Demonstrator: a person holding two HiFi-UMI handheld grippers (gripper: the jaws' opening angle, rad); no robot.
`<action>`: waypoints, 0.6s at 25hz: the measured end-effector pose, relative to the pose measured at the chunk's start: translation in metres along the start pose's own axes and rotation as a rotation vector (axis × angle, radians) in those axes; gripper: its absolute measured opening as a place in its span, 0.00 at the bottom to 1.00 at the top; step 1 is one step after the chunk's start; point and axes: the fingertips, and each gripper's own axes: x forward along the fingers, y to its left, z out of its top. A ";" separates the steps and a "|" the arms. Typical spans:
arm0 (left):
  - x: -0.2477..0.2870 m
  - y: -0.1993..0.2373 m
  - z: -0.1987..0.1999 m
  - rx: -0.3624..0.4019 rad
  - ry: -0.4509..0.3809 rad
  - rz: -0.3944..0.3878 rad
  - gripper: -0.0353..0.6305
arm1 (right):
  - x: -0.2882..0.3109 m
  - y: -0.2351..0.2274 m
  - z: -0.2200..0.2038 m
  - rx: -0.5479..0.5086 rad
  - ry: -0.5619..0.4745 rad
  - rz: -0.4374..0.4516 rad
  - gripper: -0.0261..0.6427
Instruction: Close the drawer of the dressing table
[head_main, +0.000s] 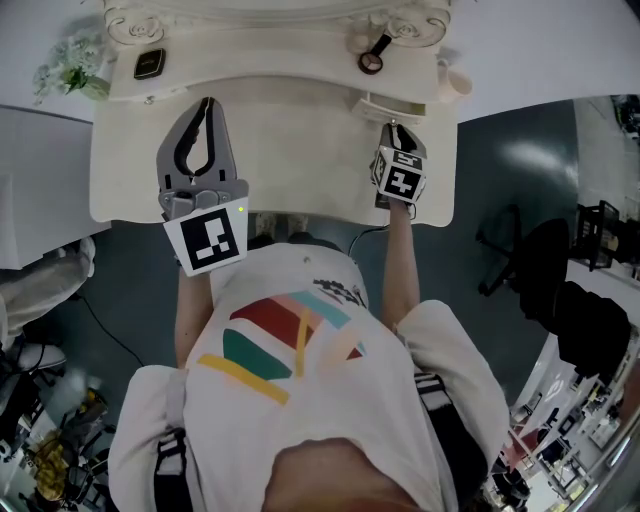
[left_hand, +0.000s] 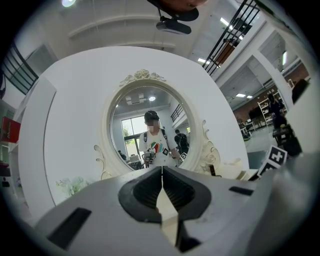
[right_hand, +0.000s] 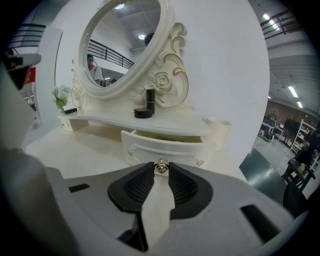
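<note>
Cream bench (head_main: 300, 160) with an oval mirror (left_hand: 145, 125) filled the view. My left gripper (left_hand: 161, 172) hung level above it, jaws clenched on nothing. Farther right, my right gripper (right_hand: 161, 172) pinched the knob (right_hand: 161, 166) of the pulled-out drawer (right_hand: 165, 147). A straight, square push seemed best to avoid jamming.

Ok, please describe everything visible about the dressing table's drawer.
The drawer is cream, seemingly painted wood, with a curved front, raised moulding and small ornaments near both ends. It stands partly pulled out under the upper shelf, its inside showing above the front. Its small shiny metal knob sits between the jaw tips of the right hand-held gripper, which appear closed on it.
</note>
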 end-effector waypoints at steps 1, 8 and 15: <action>0.000 0.001 0.000 -0.001 0.001 0.002 0.06 | 0.001 0.000 0.001 -0.001 0.001 0.000 0.15; 0.001 0.004 -0.005 -0.004 0.011 0.010 0.06 | 0.008 -0.001 0.005 -0.011 0.005 0.002 0.15; 0.001 0.009 -0.008 -0.003 0.016 0.027 0.06 | 0.012 -0.003 0.007 -0.013 0.010 0.002 0.15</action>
